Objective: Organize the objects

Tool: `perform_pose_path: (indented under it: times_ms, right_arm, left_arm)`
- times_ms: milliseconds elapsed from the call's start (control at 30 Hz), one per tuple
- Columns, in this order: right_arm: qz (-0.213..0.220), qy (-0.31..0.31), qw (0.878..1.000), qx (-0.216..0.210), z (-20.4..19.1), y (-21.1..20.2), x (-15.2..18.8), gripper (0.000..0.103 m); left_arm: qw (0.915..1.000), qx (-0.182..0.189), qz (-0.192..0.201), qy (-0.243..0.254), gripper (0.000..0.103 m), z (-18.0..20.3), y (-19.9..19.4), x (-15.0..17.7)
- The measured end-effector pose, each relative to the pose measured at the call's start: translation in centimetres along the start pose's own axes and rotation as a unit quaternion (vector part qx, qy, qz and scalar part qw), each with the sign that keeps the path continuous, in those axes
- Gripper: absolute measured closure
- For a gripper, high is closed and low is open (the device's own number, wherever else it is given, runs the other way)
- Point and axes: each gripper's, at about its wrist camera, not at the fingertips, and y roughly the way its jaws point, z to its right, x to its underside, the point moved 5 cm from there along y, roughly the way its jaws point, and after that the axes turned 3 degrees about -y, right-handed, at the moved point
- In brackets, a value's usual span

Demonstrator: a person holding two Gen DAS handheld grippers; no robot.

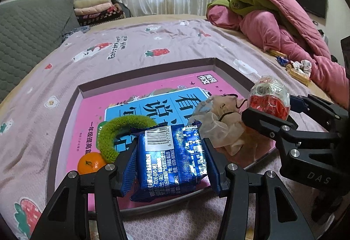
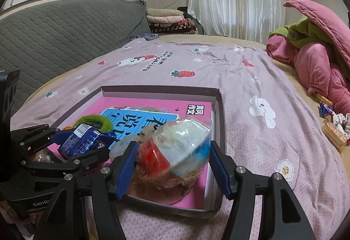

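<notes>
On a bed spread with a lilac strawberry-print sheet [image 1: 153, 43], a shallow open box [image 1: 63, 113] is seen with a pink book [image 1: 91, 108] laid flat inside it, its blue title panel printed in large Chinese characters. A blue foil snack packet [image 1: 172, 159] is pinched between the pads of the left gripper [image 1: 169, 165] above the box's near edge; its long axis is seen running away from the left wrist camera, the barcode end pointing into the box, with white Chinese print and a partly legible phone number on its back. A clear-wrapped round packet with red and blue contents [image 2: 175, 152] is clamped by the right gripper [image 2: 172, 163] over the box's near right part, its broad side held across the blue pads; its label is too blurred to be read. A fuzzy green ring [image 1: 118, 132], an orange [image 1: 90, 162] and a crumpled pale plastic bag [image 1: 218, 124] are shown lying on the book. "DAS" is printed on the right gripper's body, and "GenR" on the left one's. Part of the sheet's lettering can be read as "Eat". Pink and green quilts [image 1: 273, 16] are heaped at the far right.
</notes>
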Motion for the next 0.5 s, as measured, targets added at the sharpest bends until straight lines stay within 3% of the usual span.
perform_pose_path:
  times_ms: [500]
  right_arm:
    - [-0.011,-0.002,1.0,0.0,-0.1,0.41,0.41,0.039]
  left_arm:
    - [1.0,-0.005,-0.005,0.0,0.047,-0.16,0.24,0.31]
